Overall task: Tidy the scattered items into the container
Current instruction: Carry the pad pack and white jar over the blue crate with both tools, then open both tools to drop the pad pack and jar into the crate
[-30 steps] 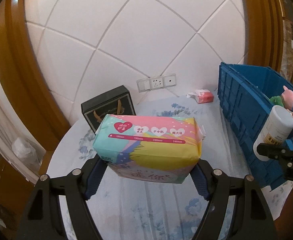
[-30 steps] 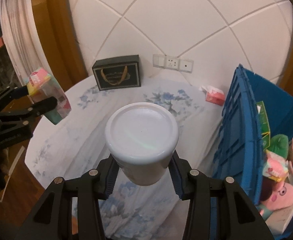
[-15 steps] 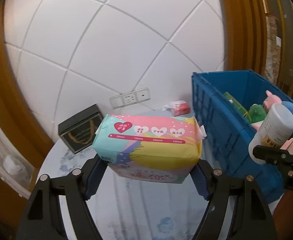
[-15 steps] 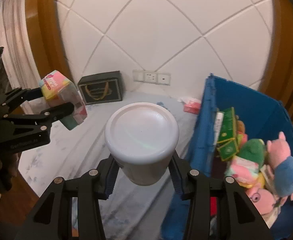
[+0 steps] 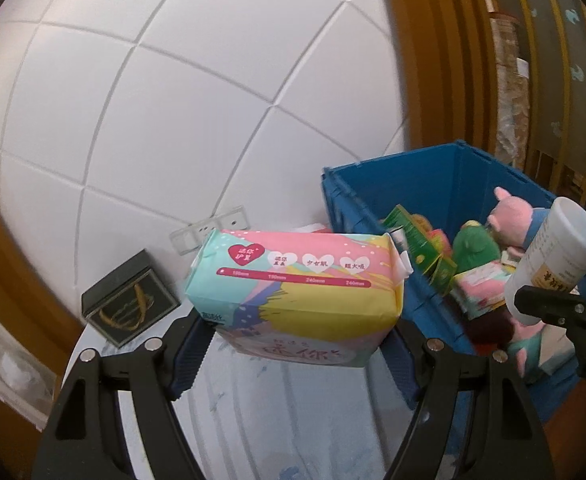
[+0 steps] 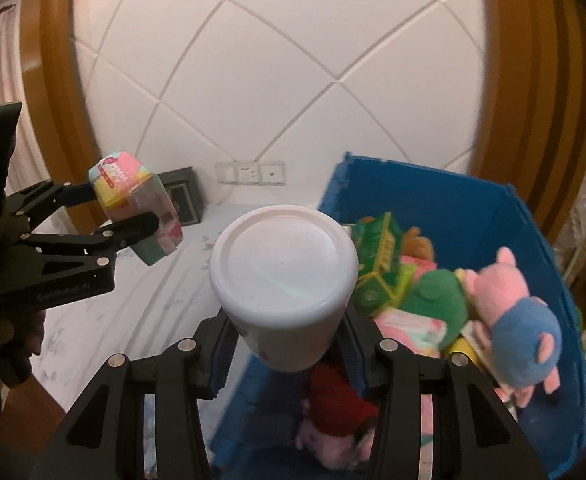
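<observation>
My left gripper (image 5: pixel 295 340) is shut on a pastel pack of pads (image 5: pixel 297 284) and holds it in the air above the table, left of the blue crate (image 5: pixel 421 184). In the right wrist view the same pack (image 6: pixel 137 208) hangs at the left in the left gripper (image 6: pixel 129 208). My right gripper (image 6: pixel 287 340) is shut on a white bottle (image 6: pixel 283 264) over the crate's near left wall (image 6: pixel 333 184). The bottle (image 5: pixel 553 256) also shows at the right of the left wrist view. Inside the crate lie a pink and blue plush pig (image 6: pixel 513 300), a green plush (image 6: pixel 437 296) and green boxes (image 6: pixel 377 256).
A black gift box (image 5: pixel 129 300) stands on the floral tablecloth (image 5: pixel 273 420) against the white quilted wall, below a row of wall sockets (image 6: pixel 249 172). Brown wooden frames flank the wall. A person's hand (image 6: pixel 1 344) holds the left gripper's handle.
Both grippers have travelled right toward the blue crate, each keeping its load. The crate's inside now fills the right wrist view, and the bottle hangs over its edge.
</observation>
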Action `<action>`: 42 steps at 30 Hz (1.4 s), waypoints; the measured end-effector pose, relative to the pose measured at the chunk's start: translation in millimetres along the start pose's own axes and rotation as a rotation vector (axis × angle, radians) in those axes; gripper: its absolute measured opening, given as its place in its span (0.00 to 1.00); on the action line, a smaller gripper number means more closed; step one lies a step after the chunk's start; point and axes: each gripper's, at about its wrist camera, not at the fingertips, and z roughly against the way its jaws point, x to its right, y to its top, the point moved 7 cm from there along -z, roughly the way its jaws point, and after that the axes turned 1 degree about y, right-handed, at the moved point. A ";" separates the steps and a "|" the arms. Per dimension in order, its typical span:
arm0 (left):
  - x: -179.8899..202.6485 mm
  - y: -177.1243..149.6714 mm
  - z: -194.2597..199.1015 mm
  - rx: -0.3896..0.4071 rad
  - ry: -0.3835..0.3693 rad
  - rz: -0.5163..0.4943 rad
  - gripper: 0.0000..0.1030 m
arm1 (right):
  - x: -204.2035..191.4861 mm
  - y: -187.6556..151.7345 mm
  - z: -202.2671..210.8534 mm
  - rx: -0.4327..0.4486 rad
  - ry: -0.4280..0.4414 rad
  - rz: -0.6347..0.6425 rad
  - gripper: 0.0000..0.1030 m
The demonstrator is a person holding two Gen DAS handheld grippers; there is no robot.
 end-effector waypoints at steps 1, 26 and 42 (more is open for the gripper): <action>7.4 5.0 -1.1 0.003 -0.009 -0.007 0.74 | 8.0 -0.9 2.6 0.005 -0.010 -0.007 0.44; 146.3 91.6 -36.4 0.058 -0.208 -0.194 0.73 | 171.4 -29.4 30.6 -0.003 -0.228 -0.177 0.44; 151.6 103.7 -37.1 0.030 -0.193 -0.133 1.00 | 206.8 -37.7 40.5 -0.004 -0.300 -0.187 1.00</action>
